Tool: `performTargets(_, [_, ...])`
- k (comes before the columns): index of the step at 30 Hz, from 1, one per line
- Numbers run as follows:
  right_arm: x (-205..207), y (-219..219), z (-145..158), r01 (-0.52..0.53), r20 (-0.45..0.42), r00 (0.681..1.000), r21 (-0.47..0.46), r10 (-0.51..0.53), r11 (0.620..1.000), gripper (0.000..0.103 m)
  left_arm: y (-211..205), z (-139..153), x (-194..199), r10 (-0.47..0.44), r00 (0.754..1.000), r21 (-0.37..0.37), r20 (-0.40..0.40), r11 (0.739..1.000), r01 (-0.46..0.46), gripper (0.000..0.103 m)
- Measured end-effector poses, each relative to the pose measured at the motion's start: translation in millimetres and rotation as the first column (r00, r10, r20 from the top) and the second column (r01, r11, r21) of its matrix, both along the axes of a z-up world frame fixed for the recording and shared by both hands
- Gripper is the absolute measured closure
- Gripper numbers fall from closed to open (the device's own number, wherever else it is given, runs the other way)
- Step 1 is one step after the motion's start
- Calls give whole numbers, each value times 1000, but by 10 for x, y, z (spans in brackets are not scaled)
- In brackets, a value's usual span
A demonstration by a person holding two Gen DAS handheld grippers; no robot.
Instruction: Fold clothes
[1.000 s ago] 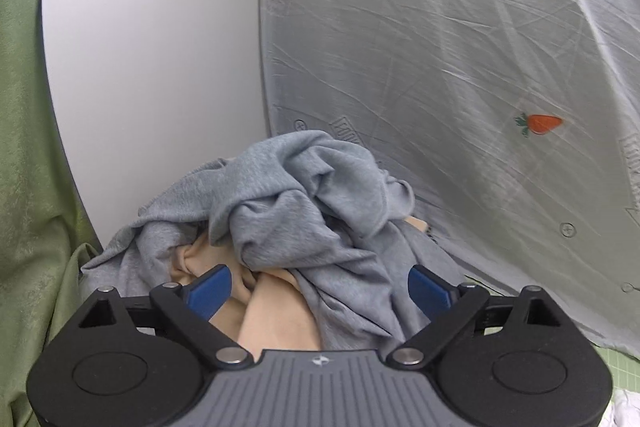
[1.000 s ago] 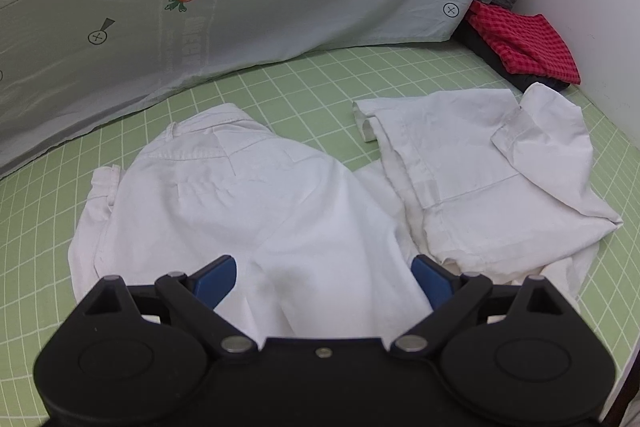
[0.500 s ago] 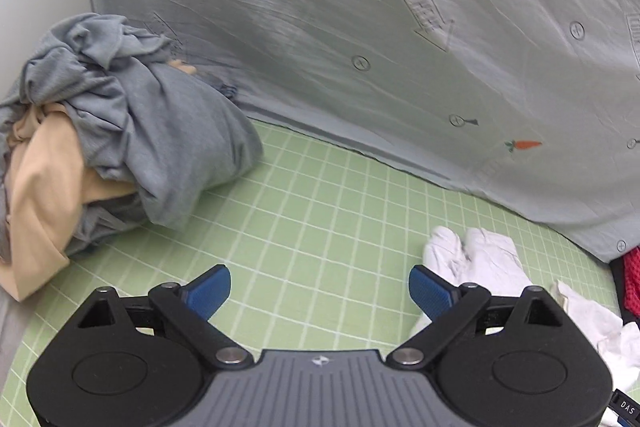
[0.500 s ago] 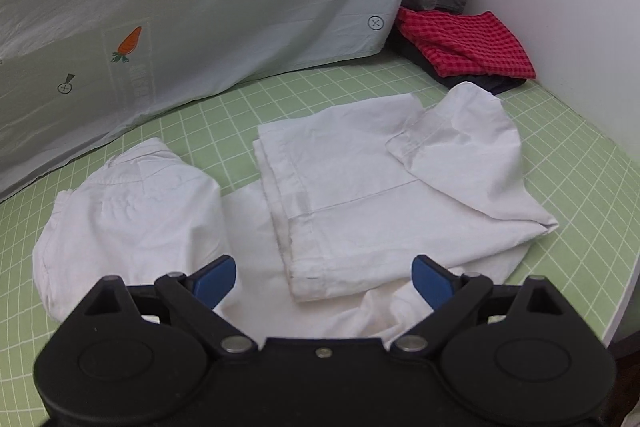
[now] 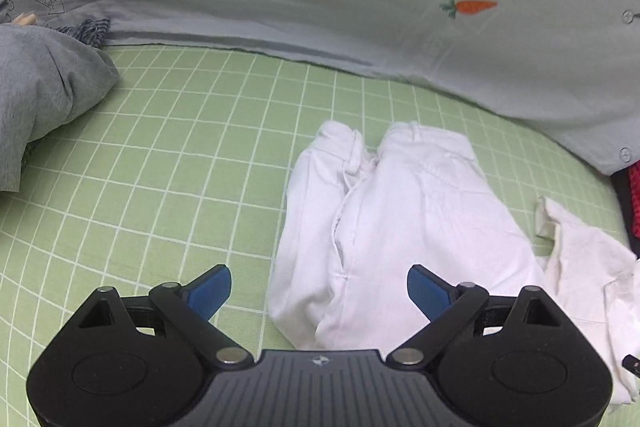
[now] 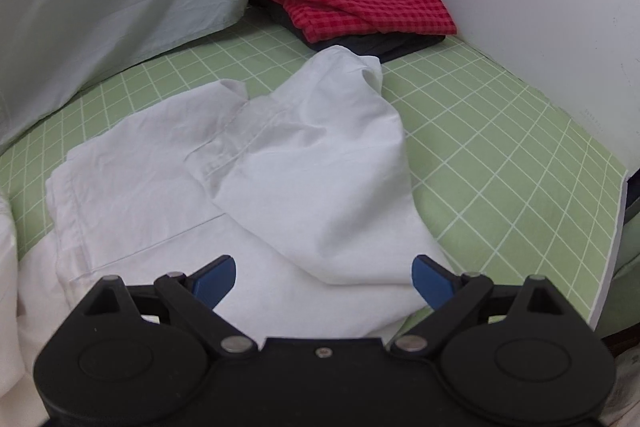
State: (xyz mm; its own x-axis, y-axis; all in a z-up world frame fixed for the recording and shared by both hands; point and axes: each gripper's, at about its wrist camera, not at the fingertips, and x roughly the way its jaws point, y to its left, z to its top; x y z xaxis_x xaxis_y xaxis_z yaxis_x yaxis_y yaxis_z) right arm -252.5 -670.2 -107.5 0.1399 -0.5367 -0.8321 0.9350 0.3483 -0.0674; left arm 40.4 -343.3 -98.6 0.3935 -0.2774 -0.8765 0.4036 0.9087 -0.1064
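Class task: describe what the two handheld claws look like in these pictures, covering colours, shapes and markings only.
Both look alike: the left claw and right claw each have a matte black body with two round discs, black angled link arms with silver pivot pins, and blue finger pads. The left body is ribbed grey with a small emblem; the right shows a centre screw.

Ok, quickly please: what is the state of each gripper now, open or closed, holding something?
Left gripper: open, holding nothing, above the crumpled white cotton garment.
Right gripper: open, holding nothing.
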Motion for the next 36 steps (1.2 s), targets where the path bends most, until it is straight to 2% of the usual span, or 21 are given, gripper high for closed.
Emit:
performTargets(3, [90,-262,-221,-37,-75,996,20,39,999,7,-150,-210,101,19,999,56,-28,998,-18,9])
performTargets(6, [221,-380,-363,-109,-126,986,24,111,994,4,-223,-363,165,15,997,46,-82,999,-11,9])
performTargets(7, [256,-404,-388,-122,-131,984,21,124,992,2,-242,-407,179,12,995,37,-98,999,-8,12])
performTargets(9, [290,-430,-390,-118,-117,986,20,119,993,2,-241,-470,201,18,992,10,-124,1000,-17,29])
performTargets(10, [298,-441,-386,-111,-104,988,25,113,994,3,-222,-482,207,24,991,-7,-135,1000,-26,33])
performTargets(12, [283,-438,-356,-88,-62,994,29,89,996,16,-163,-478,212,40,987,-44,-154,998,-47,50])
performTargets(13, [259,-411,-331,-76,-47,996,17,77,997,21,-133,-477,214,47,985,-62,-163,996,-58,54])
performTargets(14, [235,-384,-305,-64,-31,997,6,64,998,33,-104,-475,217,55,983,-80,-173,994,-69,62])
performTargets(15, [211,-359,-276,-58,-22,998,-8,57,998,52,-66,-467,215,65,982,-94,-178,992,-83,67])
performTargets(16, [189,-338,-240,-60,-24,998,-27,59,998,59,-21,-455,209,79,981,-105,-179,990,-98,68])
performTargets(17, [155,-320,-196,-61,-23,998,-45,60,997,75,41,-444,212,97,979,-111,-180,987,-119,70])
performTargets(18, [97,-311,-135,-55,-11,998,-61,54,997,87,117,-435,221,121,976,-113,-181,983,-143,71])
performTargets(21, [-126,-303,60,-16,48,999,-95,21,995,94,366,-412,250,188,965,-119,-184,970,-212,73])
performTargets(26, [-487,-260,322,38,116,993,-128,-23,991,96,1089,-394,212,322,928,-123,-187,930,-347,73])
performTargets(31, [-661,-62,201,34,158,987,-24,-30,999,94,1868,-378,118,457,869,-97,-189,872,-480,72])
performTargets(34, [-542,109,105,3,87,996,3,-3,1000,78,2072,-290,30,505,843,-80,-183,847,-525,64])
performTargets(36, [-427,196,138,-20,52,998,-18,21,1000,70,2088,-170,-25,514,843,-84,-160,843,-531,62])
